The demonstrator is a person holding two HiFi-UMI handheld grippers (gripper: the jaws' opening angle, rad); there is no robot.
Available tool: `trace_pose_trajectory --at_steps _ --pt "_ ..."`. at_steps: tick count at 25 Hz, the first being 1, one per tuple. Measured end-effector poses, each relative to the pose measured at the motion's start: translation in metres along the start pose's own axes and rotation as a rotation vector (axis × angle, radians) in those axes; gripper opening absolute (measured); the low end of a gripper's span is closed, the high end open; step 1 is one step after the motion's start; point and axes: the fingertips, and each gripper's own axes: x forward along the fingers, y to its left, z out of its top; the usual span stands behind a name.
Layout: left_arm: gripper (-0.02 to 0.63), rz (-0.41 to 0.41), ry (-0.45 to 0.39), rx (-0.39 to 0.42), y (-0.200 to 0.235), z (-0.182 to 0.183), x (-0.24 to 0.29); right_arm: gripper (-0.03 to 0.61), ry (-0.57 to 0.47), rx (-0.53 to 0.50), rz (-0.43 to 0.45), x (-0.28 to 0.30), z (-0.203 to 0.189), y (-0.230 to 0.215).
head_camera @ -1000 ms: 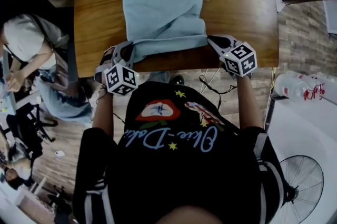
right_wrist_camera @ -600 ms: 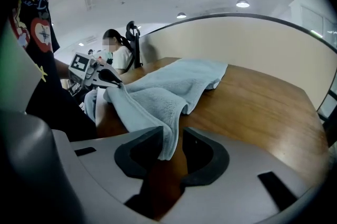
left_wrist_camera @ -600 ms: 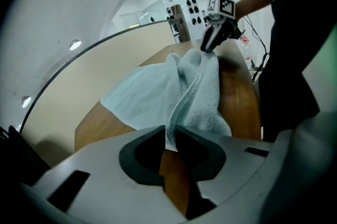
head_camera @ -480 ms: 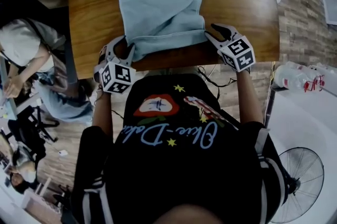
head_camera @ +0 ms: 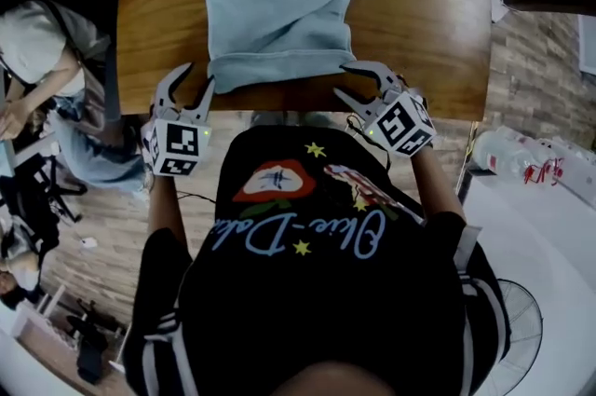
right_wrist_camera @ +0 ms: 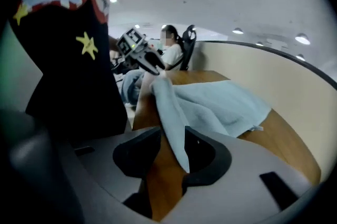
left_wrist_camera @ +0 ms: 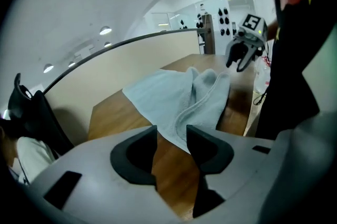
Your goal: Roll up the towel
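A light blue towel (head_camera: 275, 3) lies along the wooden table (head_camera: 419, 12), its near end turned over in a thick fold by the table's front edge. My left gripper (head_camera: 189, 91) is open just off the fold's left corner. Its jaws have just been opening. In the left gripper view (left_wrist_camera: 171, 130) the towel's (left_wrist_camera: 174, 96) corner shows in the gap, unpressed. My right gripper (head_camera: 354, 82) is open at the fold's right corner, its jaws also just opened. In the right gripper view (right_wrist_camera: 172, 133) the towel's (right_wrist_camera: 221, 107) edge hangs loosely between the pads.
A seated person (head_camera: 42, 59) is left of the table beside a black chair (left_wrist_camera: 31, 112). A pack of bottles (head_camera: 521, 157) lies on the floor at the right, and a fan (head_camera: 503, 320) stands at the lower right.
Both grippers have opened and let go of the towel's near fold. They have rolled and drawn back a little towards my body. The fold stays on the table.
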Motion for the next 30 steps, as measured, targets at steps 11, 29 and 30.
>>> trace_pose_trajectory --at_steps 11,29,30 --pt "0.155 -0.108 0.120 0.506 -0.077 -0.025 0.047 0.126 0.282 -0.351 0.100 0.038 -0.061 -0.002" --pt "0.043 -0.281 0.122 0.447 -0.087 -0.034 0.002 0.017 0.130 0.046 0.378 -0.008 -0.040 0.052" --pt "0.043 -0.304 0.120 0.444 -0.089 -0.035 -0.001 0.017 0.123 0.074 0.406 -0.012 -0.038 0.056"
